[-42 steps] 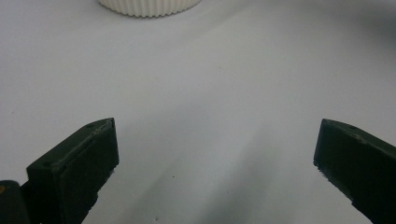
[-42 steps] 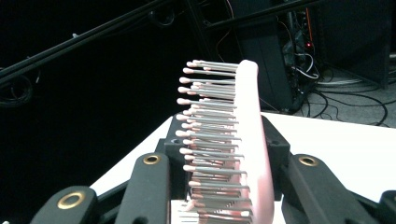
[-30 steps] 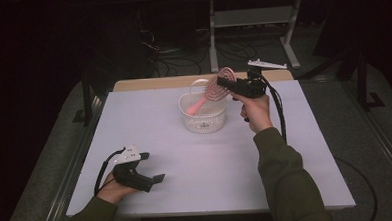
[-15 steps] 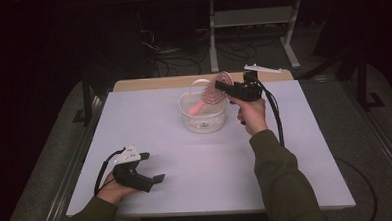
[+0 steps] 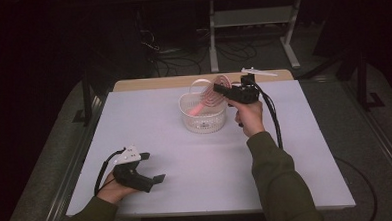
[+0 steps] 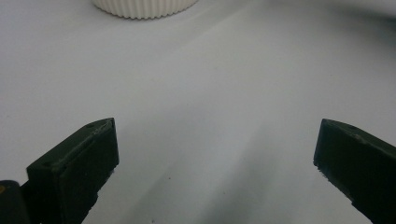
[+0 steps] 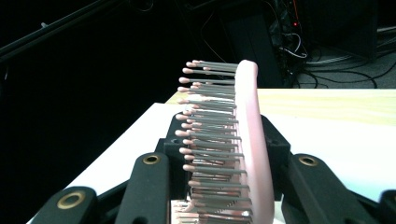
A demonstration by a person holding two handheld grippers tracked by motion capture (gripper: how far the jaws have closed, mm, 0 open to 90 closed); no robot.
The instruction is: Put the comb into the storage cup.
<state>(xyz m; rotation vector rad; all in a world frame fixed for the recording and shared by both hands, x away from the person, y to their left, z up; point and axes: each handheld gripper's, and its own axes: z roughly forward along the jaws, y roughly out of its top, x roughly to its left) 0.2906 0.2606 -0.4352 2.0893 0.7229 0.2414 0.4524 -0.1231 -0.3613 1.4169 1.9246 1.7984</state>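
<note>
A pink hairbrush with grey bristles hangs tilted over a white ribbed basket at the far middle of the table, its handle pointing down into the basket. My right gripper is shut on the brush head. In the right gripper view the brush stands edge-on between the right gripper's black jaws, bristles to the left. My left gripper rests near the front left edge, open with nothing between its fingers. The left gripper view looks past the left gripper to the basket's base.
The white tabletop has free room in front of the basket and at both sides. A wooden strip runs along the far edge. Behind the table are a metal rack and floor cables.
My right gripper with the brush has shifted a little to the left, over the basket. The left gripper has stayed put.
</note>
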